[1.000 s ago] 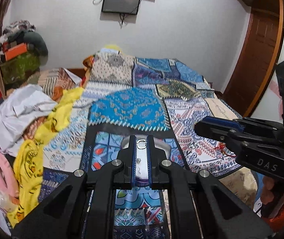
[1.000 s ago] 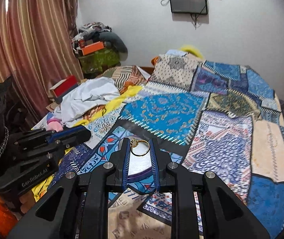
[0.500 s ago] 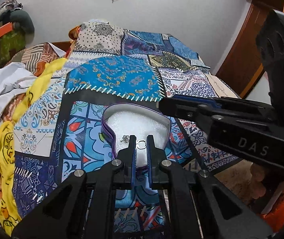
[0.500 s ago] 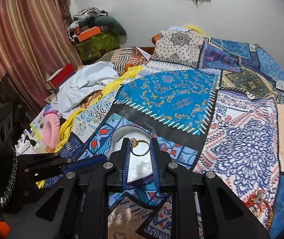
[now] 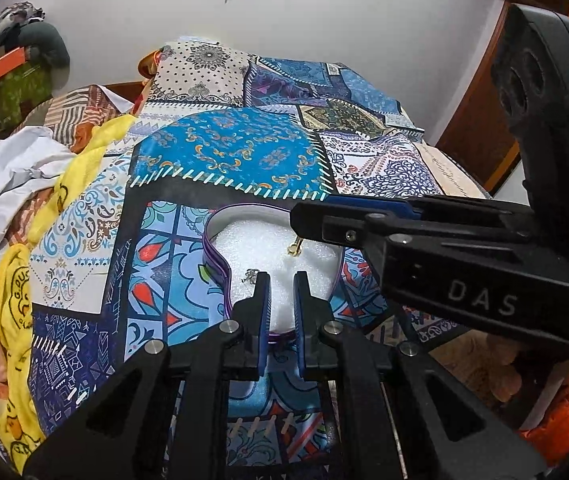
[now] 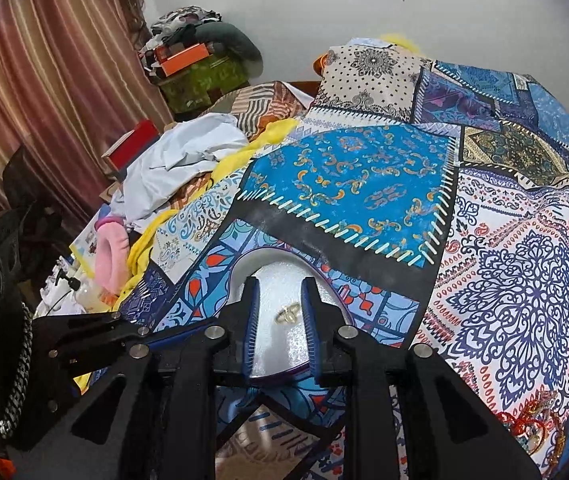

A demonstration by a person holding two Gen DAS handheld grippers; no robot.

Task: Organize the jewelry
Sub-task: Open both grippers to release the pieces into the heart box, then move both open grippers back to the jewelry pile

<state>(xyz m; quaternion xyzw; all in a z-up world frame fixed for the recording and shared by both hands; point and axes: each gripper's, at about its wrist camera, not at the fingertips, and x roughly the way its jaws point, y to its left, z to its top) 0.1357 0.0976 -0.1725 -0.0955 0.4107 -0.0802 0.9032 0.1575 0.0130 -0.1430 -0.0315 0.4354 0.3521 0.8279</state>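
A patchwork bedspread (image 6: 348,192) in blues covers the bed, and on it sits the purple-rimmed jewelry tray (image 5: 220,276) with white foam lining. A gold ring (image 6: 287,314) lies on the foam, loose between the right gripper (image 6: 280,308) fingers, which are parted. The left gripper (image 5: 280,300) hangs over the tray, slightly apart and empty, beside a small silver earring (image 5: 250,277). Left of the tray, rumpled clothes (image 6: 172,160) pile up before striped curtains (image 6: 44,80).

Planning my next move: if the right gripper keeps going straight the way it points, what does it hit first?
Probably the gold ring, lying on the white foam of the heart-shaped box between the open fingers of the right gripper; depth is unclear.
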